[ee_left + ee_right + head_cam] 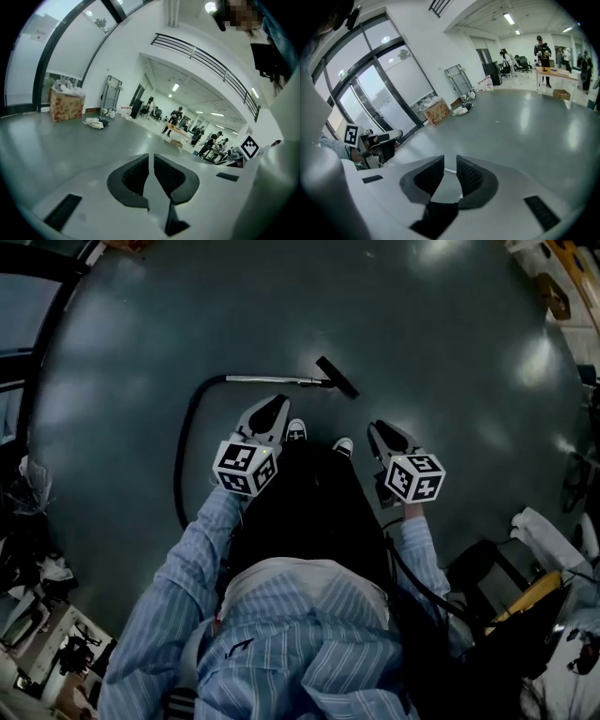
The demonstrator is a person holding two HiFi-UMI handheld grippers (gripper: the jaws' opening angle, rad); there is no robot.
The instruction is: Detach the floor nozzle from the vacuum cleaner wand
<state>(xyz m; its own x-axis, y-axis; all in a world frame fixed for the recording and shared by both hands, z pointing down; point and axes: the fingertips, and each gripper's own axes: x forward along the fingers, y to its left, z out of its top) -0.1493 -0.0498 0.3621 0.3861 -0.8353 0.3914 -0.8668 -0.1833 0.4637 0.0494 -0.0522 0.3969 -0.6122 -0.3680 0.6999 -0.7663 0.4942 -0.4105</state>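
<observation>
Head view: floor nozzle (337, 378), joined to the silver wand (272, 380) with its black hose (183, 442), lies mid-floor (450, 343). Left gripper (278, 404) and right gripper (376, 428) hover apart from it.
Left gripper view: jaws nearly pressed together, empty.
Right gripper view: jaws slightly spread, empty.

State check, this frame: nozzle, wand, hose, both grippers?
Floor nozzle: still on the wand's end, lying on the floor, untouched.
Wand: flat on the floor, joined to the hose.
Hose: curved along the floor.
Left gripper: jaws shut, empty.
Right gripper: jaws apart, nothing between them.
</observation>
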